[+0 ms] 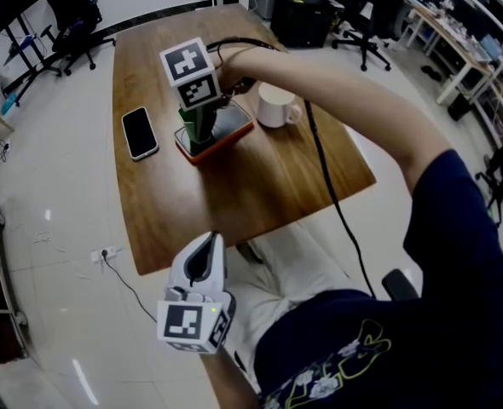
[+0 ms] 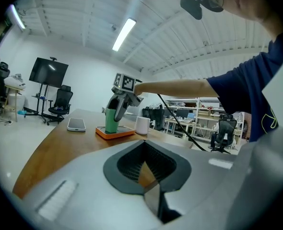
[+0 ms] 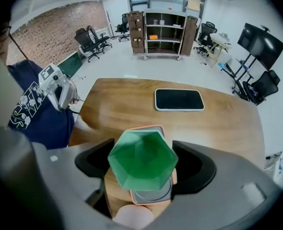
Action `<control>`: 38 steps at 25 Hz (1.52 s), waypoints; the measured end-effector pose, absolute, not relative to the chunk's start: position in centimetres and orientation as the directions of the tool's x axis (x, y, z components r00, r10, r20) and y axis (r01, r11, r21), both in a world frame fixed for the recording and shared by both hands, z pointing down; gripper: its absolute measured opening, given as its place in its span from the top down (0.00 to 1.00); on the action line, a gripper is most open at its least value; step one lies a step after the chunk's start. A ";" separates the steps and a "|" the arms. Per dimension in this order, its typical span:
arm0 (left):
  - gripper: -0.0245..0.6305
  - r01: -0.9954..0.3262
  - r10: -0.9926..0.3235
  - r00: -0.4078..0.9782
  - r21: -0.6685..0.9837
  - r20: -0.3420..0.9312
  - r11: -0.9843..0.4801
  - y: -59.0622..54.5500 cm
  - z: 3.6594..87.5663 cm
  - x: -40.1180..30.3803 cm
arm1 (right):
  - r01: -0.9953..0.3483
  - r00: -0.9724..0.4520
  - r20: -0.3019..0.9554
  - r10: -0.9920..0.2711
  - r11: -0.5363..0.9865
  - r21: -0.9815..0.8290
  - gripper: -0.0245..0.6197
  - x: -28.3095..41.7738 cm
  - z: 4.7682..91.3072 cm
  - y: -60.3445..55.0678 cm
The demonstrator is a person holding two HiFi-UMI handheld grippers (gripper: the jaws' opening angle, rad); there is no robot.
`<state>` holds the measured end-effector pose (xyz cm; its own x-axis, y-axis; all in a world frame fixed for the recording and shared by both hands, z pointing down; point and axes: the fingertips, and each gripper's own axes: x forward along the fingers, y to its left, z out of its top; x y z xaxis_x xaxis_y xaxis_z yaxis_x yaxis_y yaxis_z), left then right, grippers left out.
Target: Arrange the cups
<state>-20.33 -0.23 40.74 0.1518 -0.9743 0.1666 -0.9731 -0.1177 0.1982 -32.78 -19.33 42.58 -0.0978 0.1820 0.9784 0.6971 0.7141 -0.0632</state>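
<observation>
My right hand-held gripper (image 3: 140, 166) grips the green hexagonal plastic cup (image 3: 142, 155) on the orange tray (image 1: 222, 150), I judge for positioning; the left hand-held gripper (image 2: 144, 166) is closed and empty.

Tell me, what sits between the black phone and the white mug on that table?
In the head view, an orange tray lies between the phone and the white mug, with a green cup at it, clasped by the right gripper.
</observation>
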 end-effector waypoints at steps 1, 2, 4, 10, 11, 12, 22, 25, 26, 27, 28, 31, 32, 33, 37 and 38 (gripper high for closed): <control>0.95 -0.973 -0.976 0.147 0.199 0.160 -0.114 -0.3 40.6 -20.4 | 0.697 -0.104 0.977 0.186 0.715 -0.063 0.39 -32.8 42.6 -19.3; 0.95 -0.973 -0.979 0.144 0.203 0.147 -0.113 -0.3 40.4 -20.4 | 0.695 -0.113 0.976 0.188 0.717 -0.058 0.38 -32.9 42.6 -19.3; 0.95 -0.968 -0.984 0.148 0.218 0.104 -0.123 -0.3 39.6 -20.4 | 0.688 -0.147 0.971 0.190 0.725 -0.038 0.38 -33.0 42.4 -19.3; 0.96 -0.960 -0.985 0.163 0.239 0.050 -0.146 -0.4 38.0 -20.0 | 0.666 -0.339 0.904 0.262 0.746 0.034 0.30 -32.9 38.0 -19.0; 0.95 -0.959 -0.987 0.159 0.242 0.033 -0.146 -0.4 37.6 -20.0 | 0.664 -0.387 0.879 0.280 0.746 0.054 0.30 -32.4 36.6 -18.8; 0.95 -0.957 -0.988 0.155 0.249 0.005 -0.149 -0.2 37.0 -20.0 | 0.661 -0.440 0.847 0.298 0.746 0.081 0.29 -31.7 35.0 -18.5; 0.95 -0.917 -0.975 0.135 0.349 -0.179 -0.191 -1.0 34.5 -21.9 | 0.184 -0.980 0.112 0.166 0.967 0.178 0.90 -13.3 32.3 -17.8; 0.96 -0.911 -0.969 0.195 0.338 -0.152 -0.236 -3.0 35.1 -21.0 | 0.135 -0.991 0.024 0.135 0.991 -0.013 0.97 -10.5 34.6 -18.2; 0.96 -0.910 -0.961 0.237 0.314 -0.142 -0.270 -3.4 35.3 -20.2 | 0.144 -0.989 0.013 0.145 0.989 -0.035 0.97 -10.1 35.1 -17.9; 0.96 -0.908 -0.951 0.282 0.285 -0.126 -0.307 -3.8 35.6 -19.3 | 0.152 -0.988 0.012 0.153 0.988 -0.034 0.97 -10.0 35.4 -17.6; 0.96 -0.906 -0.942 0.319 0.256 -0.105 -0.336 -4.1 36.0 -18.3 | 0.159 -0.987 0.021 0.160 0.987 -0.015 0.97 -10.1 35.9 -17.2; 0.96 -0.907 -0.929 0.369 0.206 -0.027 -0.366 -4.6 37.0 -16.1 | 0.181 -0.982 0.052 0.180 0.983 0.030 0.97 -10.7 36.8 -15.8; 0.96 -0.906 -0.927 0.375 0.206 -0.009 -0.369 -4.8 37.1 -15.5 | 0.186 -0.981 0.056 0.185 0.982 0.023 0.97 -10.7 36.9 -15.5; 0.96 -0.905 -0.925 0.379 0.211 0.004 -0.370 -4.9 37.2 -15.0 | 0.187 -0.981 0.057 0.186 0.982 0.010 0.97 -10.6 37.0 -15.3; 0.96 -0.911 -0.927 0.370 0.214 0.052 -0.352 -5.4 38.1 -14.4 | 0.150 -0.984 0.101 0.150 0.989 -0.002 0.97 -10.5 38.2 -15.3; 0.96 -0.915 -0.929 0.364 0.210 0.061 -0.345 -5.4 38.3 -14.5 | 0.146 -0.984 0.109 0.144 0.989 0.006 0.97 -10.6 38.4 -15.3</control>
